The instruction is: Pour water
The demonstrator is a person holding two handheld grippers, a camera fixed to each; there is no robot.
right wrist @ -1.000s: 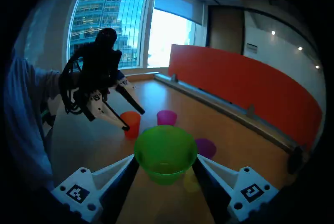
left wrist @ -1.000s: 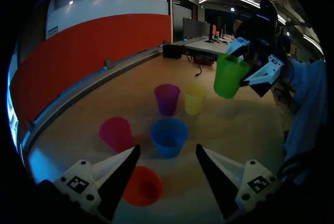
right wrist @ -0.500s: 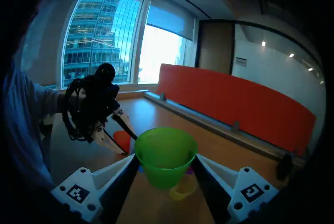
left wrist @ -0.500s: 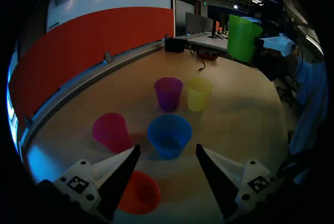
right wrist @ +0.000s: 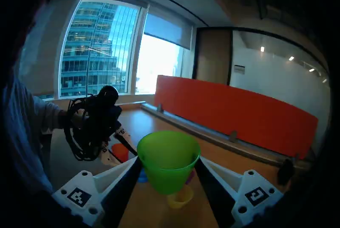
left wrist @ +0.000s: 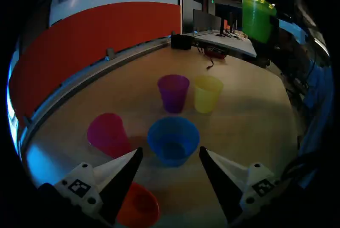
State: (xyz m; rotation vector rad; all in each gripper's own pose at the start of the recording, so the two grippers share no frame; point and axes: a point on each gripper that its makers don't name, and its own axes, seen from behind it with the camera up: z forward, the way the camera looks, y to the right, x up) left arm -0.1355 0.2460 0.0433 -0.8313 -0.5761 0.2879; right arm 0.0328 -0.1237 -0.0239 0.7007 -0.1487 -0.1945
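My right gripper (right wrist: 168, 161) is shut on a green cup (right wrist: 168, 166), held upright high above the table; whether it holds water I cannot tell. In the left gripper view that green cup (left wrist: 256, 17) hangs at the upper right. My left gripper (left wrist: 170, 150) stands open low over the table, empty, with a blue cup (left wrist: 173, 139) just ahead between its fingers. Around it stand a pink cup (left wrist: 106, 133), a purple cup (left wrist: 173, 92), a yellow cup (left wrist: 207, 94) and an orange cup (left wrist: 138, 206) under the left finger. From the right gripper view, the left gripper (right wrist: 126, 158) is below, beside the orange cup (right wrist: 119, 150).
The wooden table (left wrist: 250, 117) runs along an orange partition (left wrist: 85, 45) with a grey rail. Cables and a dark box (left wrist: 182, 41) lie at its far end. A person's sleeve (right wrist: 29, 143) is at the left. Windows (right wrist: 102, 49) are behind. The yellow cup (right wrist: 180, 197) sits under the green one.
The right gripper has lifted the green cup well higher above the table. The left gripper has stayed open and edged slightly forward toward the blue cup.
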